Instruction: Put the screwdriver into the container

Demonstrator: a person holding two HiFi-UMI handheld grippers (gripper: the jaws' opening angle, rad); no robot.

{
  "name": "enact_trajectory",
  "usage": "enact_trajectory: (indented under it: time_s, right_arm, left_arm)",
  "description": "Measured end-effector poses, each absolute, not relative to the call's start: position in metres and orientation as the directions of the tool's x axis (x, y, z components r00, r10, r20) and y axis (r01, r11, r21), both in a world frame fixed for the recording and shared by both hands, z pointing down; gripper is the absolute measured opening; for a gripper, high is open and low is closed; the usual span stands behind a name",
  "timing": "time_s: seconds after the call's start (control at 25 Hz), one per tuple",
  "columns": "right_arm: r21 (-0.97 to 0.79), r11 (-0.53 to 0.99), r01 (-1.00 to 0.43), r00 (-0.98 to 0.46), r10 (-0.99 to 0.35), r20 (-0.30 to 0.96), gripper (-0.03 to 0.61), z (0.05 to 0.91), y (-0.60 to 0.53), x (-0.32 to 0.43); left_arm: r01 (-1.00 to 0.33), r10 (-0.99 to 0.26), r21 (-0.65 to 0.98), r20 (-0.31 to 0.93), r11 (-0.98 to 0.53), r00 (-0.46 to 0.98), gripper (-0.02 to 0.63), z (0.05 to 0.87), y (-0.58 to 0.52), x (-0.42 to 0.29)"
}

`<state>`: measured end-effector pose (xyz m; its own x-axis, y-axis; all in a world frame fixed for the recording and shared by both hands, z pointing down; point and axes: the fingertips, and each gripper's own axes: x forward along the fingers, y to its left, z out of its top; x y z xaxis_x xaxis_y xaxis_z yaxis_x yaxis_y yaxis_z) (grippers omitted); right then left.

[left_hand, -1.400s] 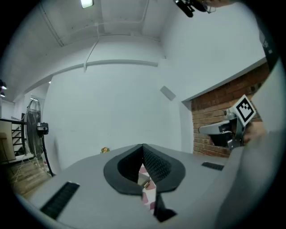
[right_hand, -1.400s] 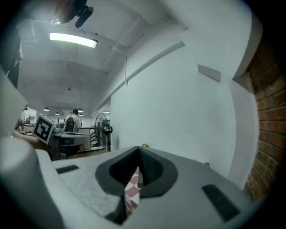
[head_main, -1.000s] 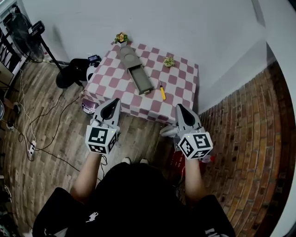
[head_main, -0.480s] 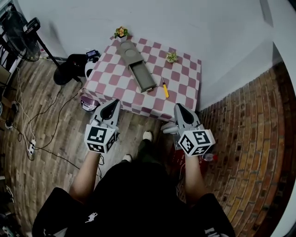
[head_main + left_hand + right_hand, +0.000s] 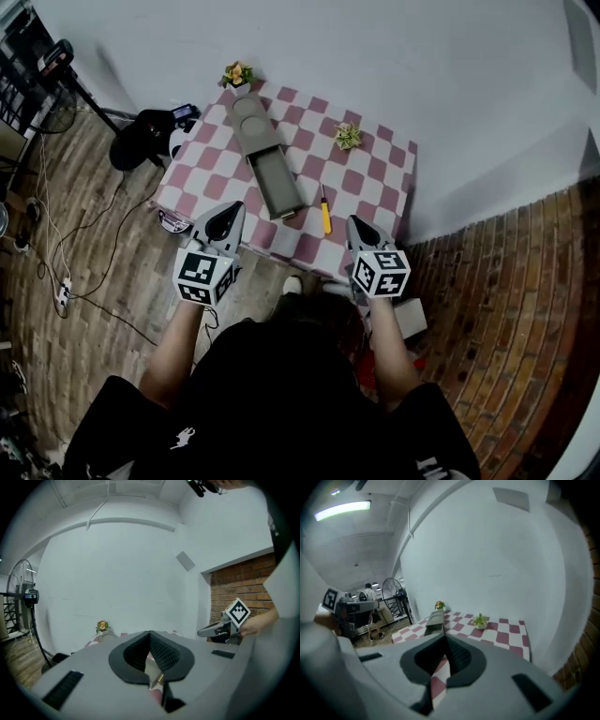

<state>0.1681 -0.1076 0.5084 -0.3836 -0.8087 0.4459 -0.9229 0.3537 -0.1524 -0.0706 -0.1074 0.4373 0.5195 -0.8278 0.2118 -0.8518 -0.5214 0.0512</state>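
A yellow-handled screwdriver (image 5: 325, 214) lies on the pink-and-white checkered table (image 5: 375, 187), just right of the long grey container (image 5: 264, 155). The container's open tray end points toward me. My left gripper (image 5: 226, 223) hovers at the table's front left edge, its jaws together with nothing between them (image 5: 150, 635). My right gripper (image 5: 357, 228) hangs over the front edge, a little right of and short of the screwdriver, jaws shut and empty (image 5: 444, 638). In the right gripper view the container (image 5: 436, 619) lies ahead, slightly left.
Two small potted plants stand on the table, one at the far left corner (image 5: 237, 74) and one right of the container (image 5: 348, 137). A fan's black base (image 5: 141, 142) and cables lie on the wooden floor at left. A white wall runs behind the table, and brick floor is at right.
The person has stepped closer to the table. Both grippers now reach its front edge, and the right one has shifted left toward the screwdriver. The jaws stay shut.
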Motion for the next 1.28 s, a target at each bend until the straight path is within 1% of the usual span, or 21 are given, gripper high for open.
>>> enact_trajectory:
  time_s: [0.24, 0.28, 0.44, 0.52, 0.64, 0.76, 1.04, 1.12, 1.2, 1.28]
  right_arm:
    - [-0.209, 0.432, -0.877, -0.466, -0.663, 0.586, 0.002, 0.580, -0.157, 0.173]
    - [-0.219, 0.444, -0.869, -0.478, -0.637, 0.604, 0.013, 0.591, -0.162, 0.173]
    - [-0.248, 0.458, -0.854, -0.492, -0.553, 0.673, 0.026, 0.629, -0.171, 0.166]
    - [-0.244, 0.448, -0.860, -0.473, -0.522, 0.710, 0.046, 0.647, -0.174, 0.163]
    - [-0.230, 0.433, -0.872, -0.439, -0.482, 0.758, 0.097, 0.669, -0.178, 0.159]
    - [-0.214, 0.418, -0.883, -0.405, -0.447, 0.798, 0.125, 0.686, -0.179, 0.154]
    - [-0.123, 0.331, -0.936, -0.259, -0.407, 0.876, 0.126, 0.715, -0.180, 0.152]
    - [-0.104, 0.287, -0.952, -0.220, -0.410, 0.885, 0.089, 0.719, -0.181, 0.155]
    - [-0.110, 0.245, -0.963, -0.208, -0.421, 0.883, 0.076, 0.716, -0.183, 0.156]
    - [-0.123, 0.223, -0.967, -0.215, -0.457, 0.863, 0.075, 0.702, -0.190, 0.154]
  left_arm:
    - [-0.895, -0.860, 0.019, 0.269, -0.445, 0.434, 0.002, 0.457, -0.160, -0.045]
    - [-0.900, -0.863, 0.014, 0.280, -0.435, 0.421, 0.002, 0.462, -0.167, -0.043]
    - [-0.900, -0.845, 0.023, 0.335, -0.434, 0.416, 0.002, 0.484, -0.187, -0.032]
    - [-0.893, -0.834, 0.024, 0.347, -0.450, 0.430, 0.002, 0.492, -0.195, -0.026]
    - [-0.882, -0.814, 0.034, 0.370, -0.470, 0.448, 0.002, 0.505, -0.203, -0.021]
    - [-0.871, -0.792, 0.051, 0.394, -0.489, 0.467, 0.002, 0.517, -0.210, -0.023]
    - [-0.861, -0.769, 0.083, 0.414, -0.502, 0.488, 0.002, 0.531, -0.232, -0.048]
    - [-0.858, -0.766, 0.085, 0.411, -0.507, 0.494, 0.002, 0.531, -0.239, -0.055]
    - [-0.854, -0.764, 0.094, 0.406, -0.511, 0.502, 0.002, 0.530, -0.244, -0.060]
    - [-0.851, -0.761, 0.105, 0.402, -0.514, 0.509, 0.002, 0.530, -0.248, -0.065]
